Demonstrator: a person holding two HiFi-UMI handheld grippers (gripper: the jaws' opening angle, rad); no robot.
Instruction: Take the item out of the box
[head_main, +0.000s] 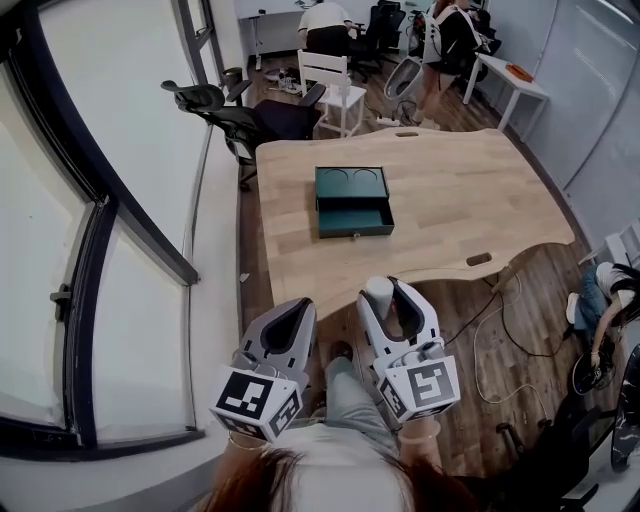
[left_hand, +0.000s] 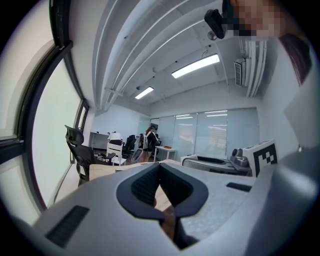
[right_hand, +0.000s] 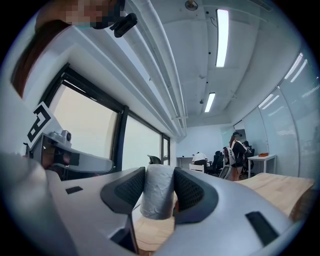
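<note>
Right tongs pinching a pale grey wrapped cylinder, upright between the pads. Left tongs pressed together, nothing in them. Only my head view shows the light wooden table and the dark teal box on it. The box's drawer is pulled out, and the box sits well apart from the cylinder, which is off the table's near edge. Marker cubes carry black-and-white square patterns.

The rectangular box is dark teal, the wooden table pale tan. At six o'clock, the plastic left gripper and right gripper are light grey with black-and-white cubes, and the wrapped cylinder is whitish-grey.
</note>
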